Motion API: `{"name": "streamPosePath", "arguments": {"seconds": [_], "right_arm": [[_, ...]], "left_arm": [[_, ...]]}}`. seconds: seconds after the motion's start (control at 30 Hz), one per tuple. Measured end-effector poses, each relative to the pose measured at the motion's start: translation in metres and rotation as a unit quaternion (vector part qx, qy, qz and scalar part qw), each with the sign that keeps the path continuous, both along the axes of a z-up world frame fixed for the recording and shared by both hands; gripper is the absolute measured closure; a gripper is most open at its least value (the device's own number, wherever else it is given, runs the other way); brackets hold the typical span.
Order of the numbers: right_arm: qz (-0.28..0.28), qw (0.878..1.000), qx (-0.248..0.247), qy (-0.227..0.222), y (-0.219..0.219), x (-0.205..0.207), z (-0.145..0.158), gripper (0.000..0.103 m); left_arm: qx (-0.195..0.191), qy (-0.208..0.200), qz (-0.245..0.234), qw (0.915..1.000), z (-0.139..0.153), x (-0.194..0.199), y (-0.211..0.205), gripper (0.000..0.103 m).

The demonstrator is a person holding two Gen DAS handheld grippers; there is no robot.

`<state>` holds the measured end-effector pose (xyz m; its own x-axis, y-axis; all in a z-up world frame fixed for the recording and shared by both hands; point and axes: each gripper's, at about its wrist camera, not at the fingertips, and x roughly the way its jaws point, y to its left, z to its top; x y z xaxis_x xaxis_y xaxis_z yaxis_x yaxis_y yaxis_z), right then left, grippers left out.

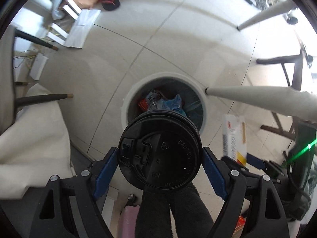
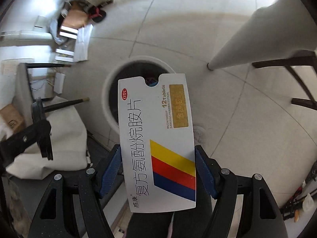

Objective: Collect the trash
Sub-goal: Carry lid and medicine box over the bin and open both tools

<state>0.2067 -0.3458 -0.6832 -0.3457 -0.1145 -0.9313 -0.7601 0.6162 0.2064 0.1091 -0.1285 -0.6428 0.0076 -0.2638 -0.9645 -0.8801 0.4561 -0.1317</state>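
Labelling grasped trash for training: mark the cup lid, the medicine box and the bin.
cup lid (image 1: 160,152), left wrist view, its flat top.
medicine box (image 2: 156,138), right wrist view, printed face.
bin (image 1: 126,107), left wrist view, white rim.

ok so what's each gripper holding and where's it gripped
Left gripper: black plastic cup lid, clamped across its rim. Right gripper: white cardboard tablet box, pinched by its long side edges.

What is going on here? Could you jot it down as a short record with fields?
Left tool: shut on a cup with a black lid
Right tool: shut on a white medicine box
Bin: white, round, on the tiled floor, below both items
Bin contents: blue and red wrappers in a dark liner
Nearby: white table leg beside the bin
Stage: both items held above the bin, not yet dropped
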Motion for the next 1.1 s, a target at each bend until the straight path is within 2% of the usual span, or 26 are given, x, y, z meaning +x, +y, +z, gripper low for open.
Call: {"name": "streamPosePath", "arguments": {"seconds": [0.17,0.37,0.43,0.53,0.67,0.83,1.1], "right_arm": [[0.003,0.999,-0.013,0.029,0.010,0.008,-0.060,0.028],[0.004,0.997,-0.031,0.065,0.014,0.006,-0.098,0.028],[0.012,0.997,-0.038,0.067,0.018,0.004,-0.105,0.027],[0.020,0.997,-0.040,0.064,0.022,0.004,-0.109,0.009],[0.023,0.997,-0.048,0.052,0.024,0.000,-0.105,0.003],[0.041,0.998,-0.052,0.013,0.024,-0.004,-0.092,0.001],[0.047,0.998,-0.038,-0.030,0.016,-0.003,-0.036,0.001]], "left_arm": [[-0.030,0.009,0.004,0.9995,-0.036,-0.001,-0.001,0.020],[-0.029,0.024,0.017,0.9992,-0.052,-0.012,0.001,0.017],[-0.022,0.031,0.022,0.9990,-0.053,-0.017,0.002,0.004],[-0.014,0.048,0.021,0.9985,-0.055,-0.022,0.002,0.000],[-0.015,0.054,0.026,0.9981,-0.055,-0.029,0.000,0.000],[0.006,0.062,0.019,0.9978,-0.043,-0.033,-0.006,0.000],[0.052,0.075,-0.007,0.9958,0.001,-0.044,-0.024,0.000]]}}
